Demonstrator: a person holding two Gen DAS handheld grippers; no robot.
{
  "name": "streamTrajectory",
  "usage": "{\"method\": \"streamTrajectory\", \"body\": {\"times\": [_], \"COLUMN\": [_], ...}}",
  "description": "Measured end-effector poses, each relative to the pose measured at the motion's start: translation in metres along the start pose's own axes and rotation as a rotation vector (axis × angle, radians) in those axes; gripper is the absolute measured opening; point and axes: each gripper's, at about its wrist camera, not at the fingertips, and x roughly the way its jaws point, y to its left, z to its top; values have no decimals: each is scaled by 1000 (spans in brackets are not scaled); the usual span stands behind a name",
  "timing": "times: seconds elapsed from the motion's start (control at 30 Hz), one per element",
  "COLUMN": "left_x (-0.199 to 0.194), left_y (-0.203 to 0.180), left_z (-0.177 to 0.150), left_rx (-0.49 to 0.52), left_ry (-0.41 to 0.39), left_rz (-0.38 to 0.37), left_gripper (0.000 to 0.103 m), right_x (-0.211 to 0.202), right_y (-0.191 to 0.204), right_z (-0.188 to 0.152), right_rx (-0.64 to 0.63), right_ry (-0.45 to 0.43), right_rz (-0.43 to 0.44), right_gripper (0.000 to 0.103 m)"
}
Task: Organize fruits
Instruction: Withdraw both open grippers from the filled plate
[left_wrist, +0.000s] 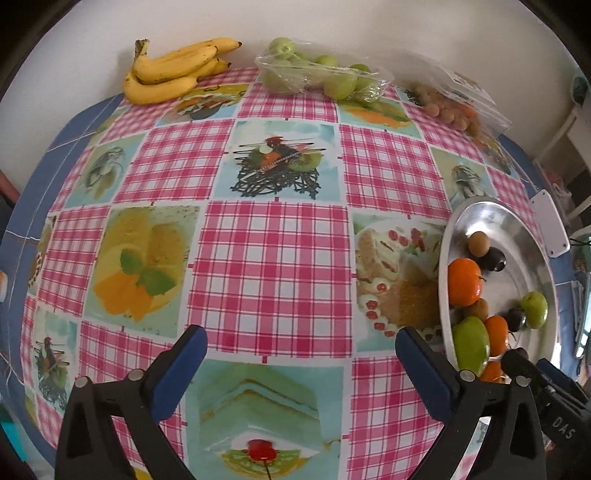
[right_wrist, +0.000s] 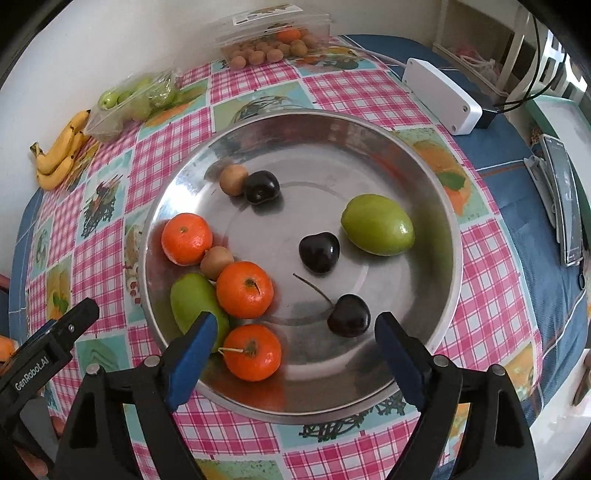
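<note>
A round metal plate (right_wrist: 332, 133) holds mixed fruit: three oranges (right_wrist: 244, 290), two green fruits (right_wrist: 376, 224), three dark cherries (right_wrist: 318, 252) and two small brown fruits (right_wrist: 232, 179). My right gripper (right_wrist: 295, 332) is open and empty just above the plate's near side. My left gripper (left_wrist: 301, 347) is open and empty over the checked tablecloth, left of the plate (left_wrist: 491, 218). Bananas (left_wrist: 173, 70), a bag of green fruits (left_wrist: 321, 75) and a box of small brown fruits (left_wrist: 454, 107) lie at the table's far edge.
A white power adapter (right_wrist: 441, 96) lies right of the plate, and a phone (right_wrist: 565, 199) sits at the table's right edge. A wall runs behind the table. The left gripper's body (right_wrist: 48, 350) shows at the left in the right wrist view.
</note>
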Motion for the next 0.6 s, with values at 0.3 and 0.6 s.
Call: {"method": "streamTrajectory", "body": {"times": [0.3,0.6], "left_x": [4,2], "left_y": [-1,-1], "left_z": [-6,-20], "left_rx": [41,84], "left_ry": [6,-3], "left_rz": [32,62], "left_gripper": [103,103], "right_x": [-2,-9], "right_y": [-2,0], "right_z": [0,-4], "right_rx": [12,-10], "right_ry": [-38,-71], "right_rz": [-15,-15], "right_gripper": [100,100]}}
